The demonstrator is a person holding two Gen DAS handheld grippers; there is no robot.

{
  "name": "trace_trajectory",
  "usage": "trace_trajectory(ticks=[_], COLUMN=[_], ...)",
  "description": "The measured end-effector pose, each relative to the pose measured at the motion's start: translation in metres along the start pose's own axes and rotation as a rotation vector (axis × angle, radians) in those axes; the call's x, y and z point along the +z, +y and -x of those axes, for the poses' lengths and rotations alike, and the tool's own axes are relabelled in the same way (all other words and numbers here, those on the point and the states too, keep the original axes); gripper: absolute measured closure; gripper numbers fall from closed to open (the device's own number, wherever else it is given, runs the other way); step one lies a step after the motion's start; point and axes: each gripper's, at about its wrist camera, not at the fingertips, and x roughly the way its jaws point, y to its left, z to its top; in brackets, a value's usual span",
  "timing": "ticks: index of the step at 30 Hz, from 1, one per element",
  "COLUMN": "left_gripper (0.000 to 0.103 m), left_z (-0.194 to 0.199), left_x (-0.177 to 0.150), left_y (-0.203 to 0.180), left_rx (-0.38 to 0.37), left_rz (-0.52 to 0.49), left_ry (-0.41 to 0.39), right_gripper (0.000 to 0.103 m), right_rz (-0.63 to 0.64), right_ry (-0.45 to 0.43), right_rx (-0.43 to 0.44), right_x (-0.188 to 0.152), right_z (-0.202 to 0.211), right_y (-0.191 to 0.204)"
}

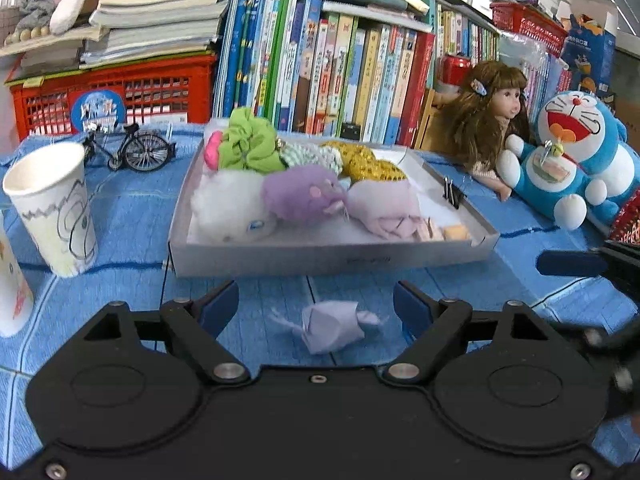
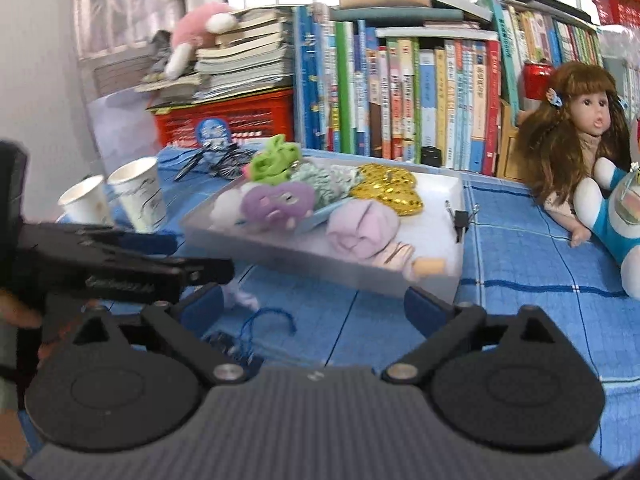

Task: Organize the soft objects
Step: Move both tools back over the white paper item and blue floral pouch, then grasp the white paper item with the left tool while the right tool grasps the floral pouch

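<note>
A small lavender cloth toy (image 1: pixel 330 326) lies on the blue cloth between the fingers of my open left gripper (image 1: pixel 316 306); no contact shows. Behind it a shallow grey tray (image 1: pixel 332 256) holds several soft toys: white (image 1: pixel 230 208), purple (image 1: pixel 302 194), pale pink (image 1: pixel 384 206), green (image 1: pixel 248 146) and gold (image 1: pixel 366 164). In the right wrist view my right gripper (image 2: pixel 314 308) is open and empty above the cloth, in front of the tray (image 2: pixel 320 258). The left gripper's body (image 2: pixel 120 268) crosses at the left, partly hiding the lavender toy (image 2: pixel 240 296).
Paper cups (image 1: pixel 52 212) and a model bicycle (image 1: pixel 128 148) stand left of the tray. A doll (image 1: pixel 488 120) and a blue plush cat (image 1: pixel 568 156) sit at the right. Books and a red crate (image 1: pixel 116 92) line the back. A binder clip (image 1: pixel 452 194) grips the tray rim. A blue string (image 2: pixel 260 320) lies on the cloth.
</note>
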Motion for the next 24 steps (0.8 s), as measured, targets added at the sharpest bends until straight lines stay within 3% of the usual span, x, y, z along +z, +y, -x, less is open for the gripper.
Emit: trace_trajectory(ticks=[9,19,21,24], left_gripper=[0.033,0.062,0.072,0.073], left_z=[-0.009,-0.018,-0.019,-0.018], left_x=[-0.01,-0.018,-0.018,-0.017], left_y=[0.001,-0.006,-0.007,-0.007], left_rx=[-0.023,-0.04,-0.041,-0.042], left_rz=[0.024,0.018,0.019,0.025], left_ry=[0.053,0.083,0.086,0.083], right_gripper=[0.0,0.0,0.004,0.015], right_rz=[0.127,0.205,0.207,0.202], right_ry=[0.021,0.074,0.078,0.08], right_rx=[0.02,0.02,0.011,-0.017], right_x=[-0.035,-0.055,-0.056,-0.056], right_z=[0.012,-0.004,-0.006,-0.008], right_y=[0.027,0.049,0.051,0.052])
